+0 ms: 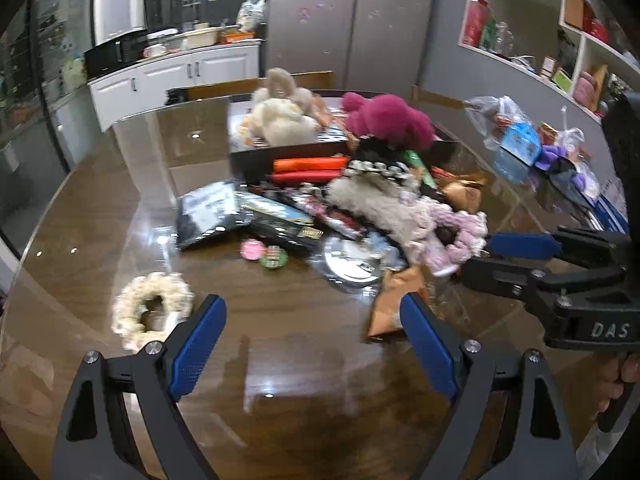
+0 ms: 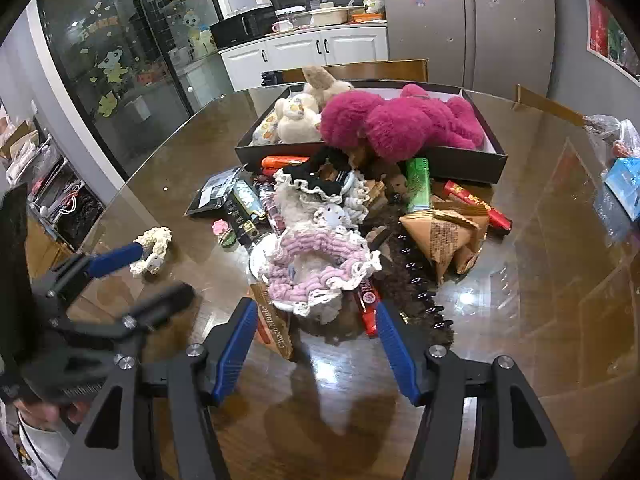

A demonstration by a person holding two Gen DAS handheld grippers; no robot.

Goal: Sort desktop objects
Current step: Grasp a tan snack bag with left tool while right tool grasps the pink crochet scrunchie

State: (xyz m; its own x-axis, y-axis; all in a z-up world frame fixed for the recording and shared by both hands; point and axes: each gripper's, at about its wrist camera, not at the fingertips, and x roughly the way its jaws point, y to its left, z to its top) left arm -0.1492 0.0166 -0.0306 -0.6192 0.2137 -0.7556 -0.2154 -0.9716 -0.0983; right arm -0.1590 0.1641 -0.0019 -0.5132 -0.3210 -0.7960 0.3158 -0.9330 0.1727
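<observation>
1. Left wrist view: left gripper [image 1: 312, 344] hung over bare brown table [image 1: 100, 216], jaws spread wide, nothing btwn them.
2. Cream scrunchie [image 1: 150, 309] lay on table just beyond left finger, apart from the main pile.
3. Right gripper [image 1: 486, 256] came in from the right of that view, tips near the pink knit scrunchie [image 1: 460, 236]; contact unclear.
4. Right wrist view: right gripper [image 2: 314, 340] also released, jaws wide, empty; pink knit scrunchie [image 2: 320, 264] sat just ahead, btwn the fingers' line, not gripped.
5. Pile at table centre: black scrunchie [image 2: 316, 180], green lighter [image 2: 418, 186], tan triangular packet [image 2: 444, 236], red packs, dark packets.
6. Behind pile, black tray [image 2: 460, 164] held magenta plush [image 2: 400, 122] & beige plush toys [image 2: 300, 114]; magenta one's head hung over the front rim.
7. Left gripper [image 2: 160, 272] seen at left in that view, one blue pad by the cream scrunchie.
</observation>
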